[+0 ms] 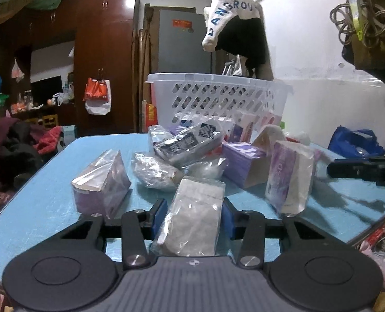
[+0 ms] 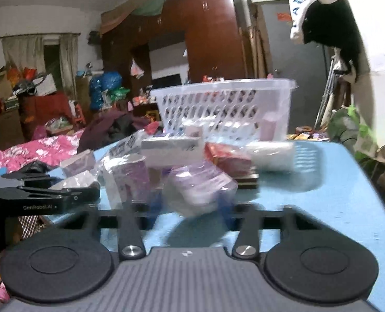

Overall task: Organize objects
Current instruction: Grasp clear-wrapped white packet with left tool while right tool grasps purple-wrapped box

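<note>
Packets (image 1: 192,218) lie unreadable; hanging cloth (image 1: 228,13) reads "DANGROU".

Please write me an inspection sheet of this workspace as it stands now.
Surface: blue table, crowded at its middle.
Job's things: white perforated basket at the far side; plastic-wrapped packets heaped before it, among them a purple box and a red packet.
Clutter: nothing seen on the table beyond these.
Grippers: left gripper shut on a clear-wrapped white packet; right gripper shut on a wrapped purple packet, blurred.
Cables: coiled cord hanging upper right.
Surroundings: brown wardrobe, hanging bags, piled clothes.
</note>
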Available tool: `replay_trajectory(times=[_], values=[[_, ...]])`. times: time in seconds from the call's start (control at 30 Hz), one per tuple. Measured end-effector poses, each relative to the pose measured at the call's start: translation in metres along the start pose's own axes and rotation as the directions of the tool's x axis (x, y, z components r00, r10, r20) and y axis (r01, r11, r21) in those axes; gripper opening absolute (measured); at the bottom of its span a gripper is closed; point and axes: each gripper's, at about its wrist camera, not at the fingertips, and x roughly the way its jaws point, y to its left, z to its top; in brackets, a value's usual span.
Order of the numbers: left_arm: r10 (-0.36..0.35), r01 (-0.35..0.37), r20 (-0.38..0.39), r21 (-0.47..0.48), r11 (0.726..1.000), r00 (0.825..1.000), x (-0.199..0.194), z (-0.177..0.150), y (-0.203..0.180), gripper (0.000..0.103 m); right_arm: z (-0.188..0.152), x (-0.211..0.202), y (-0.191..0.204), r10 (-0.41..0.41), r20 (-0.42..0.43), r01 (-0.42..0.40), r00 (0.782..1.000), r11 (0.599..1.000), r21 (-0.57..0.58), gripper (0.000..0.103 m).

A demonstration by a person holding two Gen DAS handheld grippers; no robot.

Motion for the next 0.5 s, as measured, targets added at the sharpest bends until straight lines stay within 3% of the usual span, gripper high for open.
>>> replay_trajectory(times=[0.17,0.27,0.4,0.5], values=[[-0.009,0.009,-0.004,0.013,1.0,1.0,0.001,-0.001,-0.007,0.048,0.0,-0.002,-0.013,-0.022,-0.003,0.022,1.0,1.0,0.02,0.022],[0.004,-0.004,-0.003,0.024,1.0,1.0,0.002,-0.003,-0.01,0.049,-0.003,0.0,-0.016,-0.007,0.002,0.007,1.0,0.999,0.035,0.026],[0.005,-0.005,-0.002,0.029,1.0,1.0,0.004,-0.002,-0.011,0.049,-0.003,0.007,-0.015,-0.003,-0.002,0.003,1.0,1.0,0.025,0.063],[0.007,-0.007,0.0,0.035,0.999,1.0,0.003,-0.002,-0.011,0.049,-0.003,0.013,-0.014,0.019,0.002,-0.019,1.0,0.999,0.027,0.068]])
